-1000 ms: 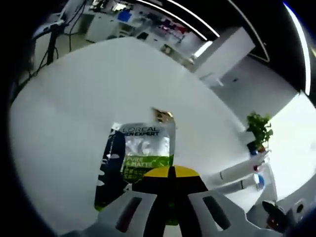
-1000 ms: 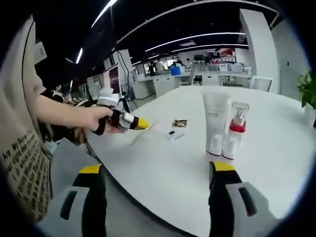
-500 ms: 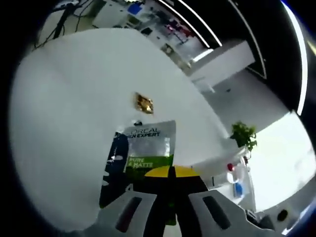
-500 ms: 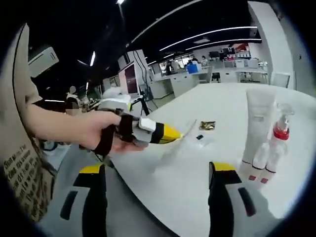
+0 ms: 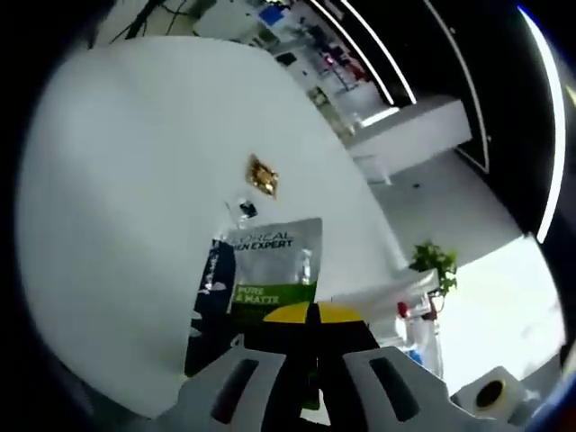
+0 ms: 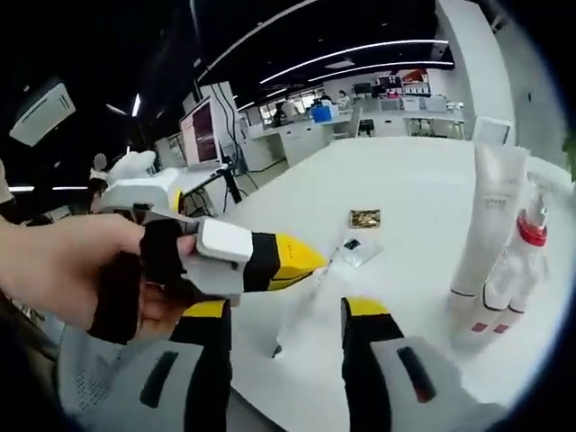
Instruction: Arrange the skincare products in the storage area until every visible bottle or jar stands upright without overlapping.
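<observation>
Left hand-held gripper (image 5: 310, 317) clamps sachet (image 5: 270, 270) | reads "L'OREAL MEN EXPERT PURE & MATTE"

My left jaws pinch a flat silver, green and black sachet (image 5: 270, 279) by its near edge, held above the white surface (image 5: 117, 180). At far right a tall white tube (image 6: 490, 225) and a red-collared pump bottle (image 6: 522, 261) stand upright, close together.

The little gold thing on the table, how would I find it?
Look at the big white table. Out in the open, left of the tall white tube, lies the gold packet, flat and shiny. A small clear sachet lies near it, but only the packet is gold.
</observation>
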The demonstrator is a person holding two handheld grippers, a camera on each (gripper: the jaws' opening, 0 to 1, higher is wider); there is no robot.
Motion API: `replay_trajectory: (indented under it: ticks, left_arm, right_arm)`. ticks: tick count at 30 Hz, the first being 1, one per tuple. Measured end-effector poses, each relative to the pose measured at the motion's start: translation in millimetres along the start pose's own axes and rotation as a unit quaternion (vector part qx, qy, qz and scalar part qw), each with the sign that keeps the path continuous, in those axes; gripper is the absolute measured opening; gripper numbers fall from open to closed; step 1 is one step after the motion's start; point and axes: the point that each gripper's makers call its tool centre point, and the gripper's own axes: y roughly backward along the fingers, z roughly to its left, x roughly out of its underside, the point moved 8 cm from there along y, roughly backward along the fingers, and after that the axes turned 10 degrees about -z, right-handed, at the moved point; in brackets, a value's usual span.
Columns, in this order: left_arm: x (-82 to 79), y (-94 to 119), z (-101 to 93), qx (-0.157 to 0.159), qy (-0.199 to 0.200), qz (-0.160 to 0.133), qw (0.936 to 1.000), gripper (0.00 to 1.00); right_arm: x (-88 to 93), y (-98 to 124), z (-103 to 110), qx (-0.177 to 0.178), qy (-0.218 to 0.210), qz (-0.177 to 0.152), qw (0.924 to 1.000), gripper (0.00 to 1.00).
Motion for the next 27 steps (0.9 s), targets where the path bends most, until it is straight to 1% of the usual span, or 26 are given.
replay_trajectory:
  ticks: [2, 4, 5, 6, 7, 8, 9, 10, 13, 16, 17, 18, 19, 21, 23, 25, 26, 27]
  left_arm:
    - [-1.6, 1, 2.7, 0.0, 0.003, -0.002, 1.0, 0.0]
    - [-1.1, 1, 3.8, -0.001, 0.003, -0.002, 1.0, 0.0]
    - [0.5, 2, 3.9, -0.002, 0.004, -0.001, 1.0, 0.0]
    - [1.3, 3, 3.6, 0.0, 0.008, -0.001, 1.0, 0.0]
    - [3.0, 3, 3.1, 0.001, 0.007, -0.001, 1.0, 0.0]
    - [4.0, 4, 2.4, 0.003, 0.006, 0.0, 1.0, 0.0]
    - [5.3, 4, 1.8, 0.004, 0.004, 0.001, 1.0, 0.0]
    - [6.5, 5, 0.6, 0.008, 0.008, 0.003, 0.9999, 0.0]
    - [9.6, 8, -4.1, 0.016, 0.013, 0.006, 0.9998, 0.0]
    - [14.3, 11, -8.7, 0.025, 0.012, 0.012, 0.9995, 0.0]
    - [16.4, 12, -9.6, 0.027, 0.012, 0.013, 0.9995, 0.0]
    - [18.0, 13, -9.6, 0.028, 0.012, 0.016, 0.9994, 0.0]
    - [19.0, 14, -9.5, 0.028, 0.014, 0.015, 0.9994, 0.0]
    - [21.8, 16, -8.7, 0.027, 0.012, 0.019, 0.9994, 0.0]
    - [24.5, 20, -7.3, 0.025, 0.013, 0.022, 0.9993, 0.0]
    - [27.0, 23, -7.7, 0.03, 0.016, 0.024, 0.9991, 0.0]
    - [28.3, 24, -8.4, 0.03, 0.016, 0.026, 0.9991, 0.0]
    - [28.9, 24, -8.9, 0.033, 0.017, 0.027, 0.999, 0.0]
  right_arm:
    - [1.6, 0, 1, 0.002, 0.006, 0.004, 1.0, 0.49]
    - [2.5, 1, 2, -0.003, 0.005, 0.007, 1.0, 0.47]
    - [2.7, 2, 3, -0.003, 0.007, 0.008, 0.9999, 0.44]
    - [3.7, 5, 4, -0.003, 0.021, 0.014, 0.9997, 0.4]
    - [5.2, 6, 5, -0.004, 0.024, 0.016, 0.9996, 0.37]
    - [7.4, 8, 5, -0.003, 0.024, 0.016, 0.9996, 0.35]
    - [9.6, 8, 5, -0.002, 0.022, 0.019, 0.9996, 0.35]
    - [12.5, 8, 4, 0.003, 0.021, 0.028, 0.9994, 0.35]
    - [17.4, 8, 3, 0.013, 0.022, 0.043, 0.9987, 0.29]
    - [18.7, 9, 2, 0.026, 0.033, 0.052, 0.9978, 0.19]
    - [19.5, 10, 1, 0.034, 0.038, 0.059, 0.997, 0.15]
    - [19.3, 11, 1, 0.036, 0.038, 0.057, 0.997, 0.12]
    - [19.8, 14, -1, 0.044, 0.033, 0.058, 0.9968, 0.1]
    - [20.7, 18, -5, 0.058, 0.027, 0.059, 0.9962, 0.04]
    - [22.1, 22, -7, 0.06, 0.016, 0.062, 0.9961, 0.02]
    - [22.2, 26, -9, 0.065, 0.009, 0.057, 0.9962, 0.02]
    - [22.8, 27, -9, 0.065, 0.0, 0.057, 0.9962, 0.01]
    - [23.3, 28, -8, 0.067, -0.021, 0.052, 0.9962, 0.01]
